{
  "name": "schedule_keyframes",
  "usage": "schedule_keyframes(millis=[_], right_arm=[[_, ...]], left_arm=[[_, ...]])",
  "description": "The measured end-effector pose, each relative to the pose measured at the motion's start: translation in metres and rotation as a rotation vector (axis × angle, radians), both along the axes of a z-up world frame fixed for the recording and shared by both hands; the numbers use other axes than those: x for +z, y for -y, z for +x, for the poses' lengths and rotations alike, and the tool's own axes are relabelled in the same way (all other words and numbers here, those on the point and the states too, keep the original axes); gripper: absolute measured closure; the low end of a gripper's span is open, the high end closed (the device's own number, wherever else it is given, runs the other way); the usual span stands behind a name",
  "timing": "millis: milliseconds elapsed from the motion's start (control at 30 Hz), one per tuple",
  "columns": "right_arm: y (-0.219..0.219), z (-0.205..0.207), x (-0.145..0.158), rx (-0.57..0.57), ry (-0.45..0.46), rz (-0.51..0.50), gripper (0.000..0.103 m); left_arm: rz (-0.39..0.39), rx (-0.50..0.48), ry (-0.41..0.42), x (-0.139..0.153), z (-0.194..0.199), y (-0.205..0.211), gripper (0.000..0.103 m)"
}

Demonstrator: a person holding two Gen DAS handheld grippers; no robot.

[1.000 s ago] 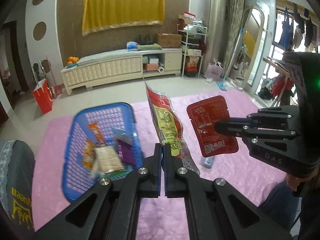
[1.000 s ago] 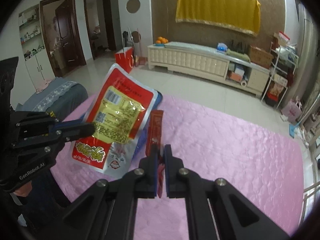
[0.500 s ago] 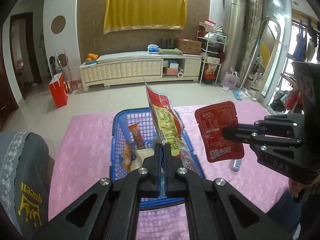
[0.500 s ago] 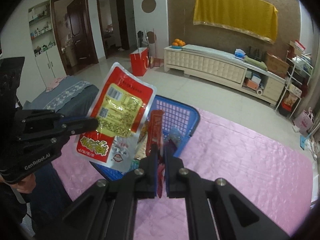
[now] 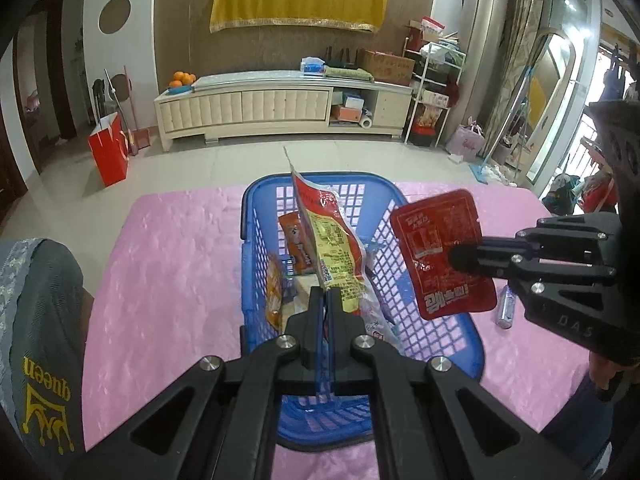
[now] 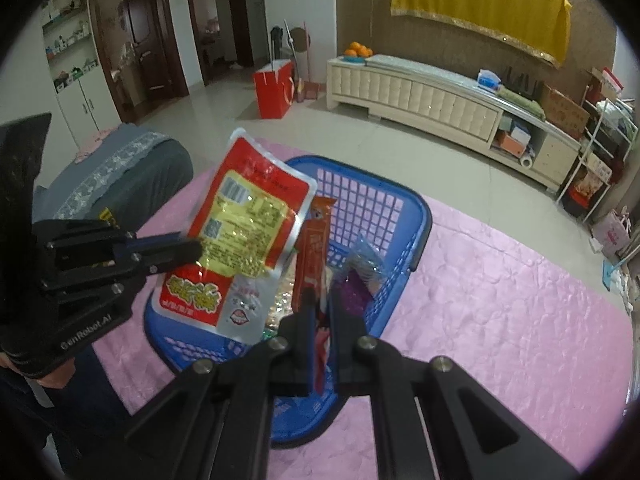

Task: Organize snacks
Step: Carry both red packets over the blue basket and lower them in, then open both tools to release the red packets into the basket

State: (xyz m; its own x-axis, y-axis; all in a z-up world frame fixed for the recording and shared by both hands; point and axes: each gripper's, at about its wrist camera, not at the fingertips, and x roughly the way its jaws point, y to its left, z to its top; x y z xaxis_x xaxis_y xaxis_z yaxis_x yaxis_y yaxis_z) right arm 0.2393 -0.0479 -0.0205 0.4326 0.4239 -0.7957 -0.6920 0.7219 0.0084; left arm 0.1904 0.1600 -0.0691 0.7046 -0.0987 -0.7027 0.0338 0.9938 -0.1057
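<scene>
**Both packets now over the basket**

Change vs 1 s ago: both tongs have swung in from beside the blue basket (image 5: 362,432) to right above it. Left gripper (image 5: 325,300) is clamped on the red-and-yellow snack pouch (image 5: 334,252), edge-on to its own cam, hanging over the basket's middle. Right gripper (image 6: 320,312) is pinched on the small dark-red sachet (image 5: 442,254), held above the basket's right rim. Basket sits on the pink cloth (image 5: 168,264) w/ an orange packet (image 5: 298,246) and a purple one (image 6: 354,300) already inside. Judgement: carry phase looks done; next is prob. releasing both. Sachet is close to the rim, so it could fall outside.
</scene>
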Motion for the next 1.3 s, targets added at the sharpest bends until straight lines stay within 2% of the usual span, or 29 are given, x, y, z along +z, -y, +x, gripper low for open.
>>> schedule_keyframes(millis=[600, 767, 800, 900, 967, 1033, 1067, 1100, 1167, 1300], right_arm=[[-0.026, 0.022, -0.038, -0.009, -0.085, -0.082, 0.094], [-0.028, 0.025, -0.045, -0.006, -0.119, -0.101, 0.094], [-0.029, 0.024, -0.045, -0.008, -0.117, -0.108, 0.094], [-0.029, 0.021, -0.041, -0.008, -0.1, -0.129, 0.092], [-0.028, 0.018, -0.038, 0.006, -0.094, -0.129, 0.081], [-0.027, 0.016, -0.036, 0.005, -0.088, -0.135, 0.043], [-0.026, 0.014, -0.033, 0.003, -0.076, -0.131, 0.036], [-0.025, 0.012, -0.031, 0.0, -0.063, -0.125, 0.031], [-0.021, 0.01, -0.025, -0.008, -0.052, -0.106, 0.031], [-0.012, 0.002, -0.011, -0.024, -0.025, -0.081, 0.025]], left_arm=[[0.026, -0.036, -0.082, -0.031, 0.031, -0.009, 0.102], [0.049, -0.028, -0.082, -0.032, 0.032, -0.008, 0.101], [0.052, -0.022, -0.086, -0.032, 0.032, -0.009, 0.1], [0.04, -0.035, -0.087, -0.028, 0.029, -0.009, 0.084], [0.053, -0.036, -0.07, -0.023, 0.023, -0.006, 0.08], [0.058, -0.035, -0.065, -0.02, 0.019, -0.005, 0.08], [0.063, -0.031, -0.062, -0.018, 0.017, -0.005, 0.079], [0.069, -0.024, -0.059, -0.016, 0.015, -0.004, 0.077], [0.076, -0.017, -0.052, -0.012, 0.01, -0.004, 0.067], [0.103, -0.026, -0.037, -0.003, -0.001, 0.001, 0.064]])
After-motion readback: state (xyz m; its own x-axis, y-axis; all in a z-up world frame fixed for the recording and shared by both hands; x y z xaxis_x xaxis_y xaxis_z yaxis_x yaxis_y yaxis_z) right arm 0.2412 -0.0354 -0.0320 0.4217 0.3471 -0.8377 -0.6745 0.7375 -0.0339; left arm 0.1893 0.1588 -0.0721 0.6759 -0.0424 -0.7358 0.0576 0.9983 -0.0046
